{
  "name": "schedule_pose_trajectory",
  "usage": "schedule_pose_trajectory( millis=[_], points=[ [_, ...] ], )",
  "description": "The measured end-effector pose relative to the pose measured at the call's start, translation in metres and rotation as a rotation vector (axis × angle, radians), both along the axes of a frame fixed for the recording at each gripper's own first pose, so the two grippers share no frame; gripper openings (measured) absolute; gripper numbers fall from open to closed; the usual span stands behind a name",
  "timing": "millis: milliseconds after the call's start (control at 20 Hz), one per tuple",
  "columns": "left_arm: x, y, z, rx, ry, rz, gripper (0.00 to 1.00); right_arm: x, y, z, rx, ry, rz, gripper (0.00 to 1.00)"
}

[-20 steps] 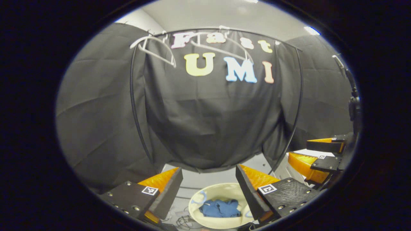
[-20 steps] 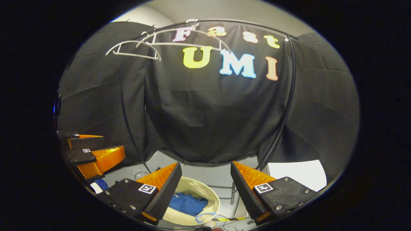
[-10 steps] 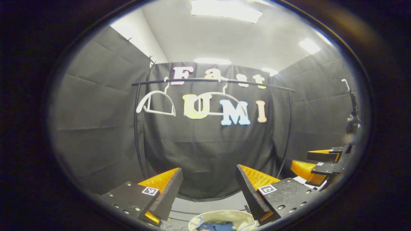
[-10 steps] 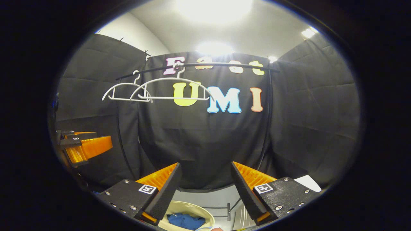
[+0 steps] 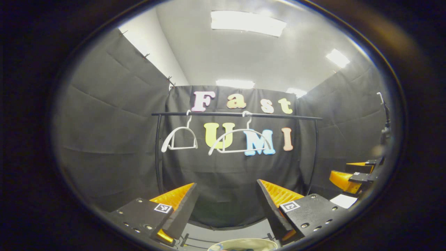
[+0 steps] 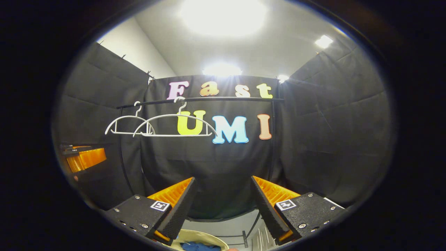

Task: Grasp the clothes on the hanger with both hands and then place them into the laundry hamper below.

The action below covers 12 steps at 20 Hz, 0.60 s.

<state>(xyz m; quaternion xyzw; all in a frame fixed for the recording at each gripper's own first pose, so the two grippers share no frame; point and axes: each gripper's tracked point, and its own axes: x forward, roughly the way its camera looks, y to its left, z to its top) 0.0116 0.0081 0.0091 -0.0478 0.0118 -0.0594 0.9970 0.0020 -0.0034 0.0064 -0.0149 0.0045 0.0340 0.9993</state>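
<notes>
Two bare white hangers [image 5: 237, 151] [image 5: 179, 148] hang on a black rail [image 5: 237, 114] against the back cloth wall; no garment is on them. Both show in the right gripper view too, the hangers [image 6: 174, 135] [image 6: 122, 132] under the rail [image 6: 198, 101]. Low down, the cream hamper rim [image 5: 244, 240] [image 6: 198, 235] peeks in, with blue clothes [image 6: 198, 246] inside. My left gripper [image 5: 226, 209] is open and holds nothing. My right gripper [image 6: 223, 205] is open and bare too, and appears as the right gripper [image 5: 355, 172] at the far right. The left gripper [image 6: 83, 158] sits at the left edge.
Black cloth walls close the booth on three sides, with ceiling lights above. The rail's uprights [image 5: 158, 153] [image 6: 271, 139] stand on either side of the hamper. A white sheet [image 5: 343, 201] lies low at the right.
Both grippers have tilted up and drawn back from the hamper: the hamper and blue clothes have slid to the bottom edge, while the rail and hangers sit lower and the ceiling shows.
</notes>
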Motion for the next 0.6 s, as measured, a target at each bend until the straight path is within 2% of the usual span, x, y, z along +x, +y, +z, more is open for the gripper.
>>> schedule_pose_trajectory(
  millis=[100, 150, 250, 350, 450, 600],
  points=[
    [0.0004, 0.0027, -0.0012, -0.003, -0.003, 0.011, 0.89, -0.0008, 0.0006, 0.0047, -0.001, -0.019, 0.003, 0.94],
    [-0.0009, 0.0029, -0.0020, -0.005, 0.001, 0.016, 1.00, -0.0001, 0.0032, 0.0043, -0.003, -0.018, 0.007, 0.95],
    [-0.0020, 0.0051, -0.0007, -0.009, -0.002, 0.022, 1.00, 0.0007, 0.0072, 0.0039, 0.002, -0.013, 0.018, 0.95],
    [-0.0014, 0.0082, 0.0006, 0.008, -0.007, 0.033, 0.89, 0.0002, 0.0079, 0.0048, 0.014, -0.010, 0.022, 0.95],
    [-0.0013, 0.0086, 0.0014, 0.030, -0.012, 0.041, 0.89, 0.0010, 0.0063, 0.0070, 0.018, -0.012, 0.019, 0.95],
    [-0.0003, 0.0053, 0.0028, 0.041, -0.018, 0.043, 1.00, 0.0050, 0.0028, 0.0096, 0.015, -0.020, 0.011, 0.95]
  ],
)
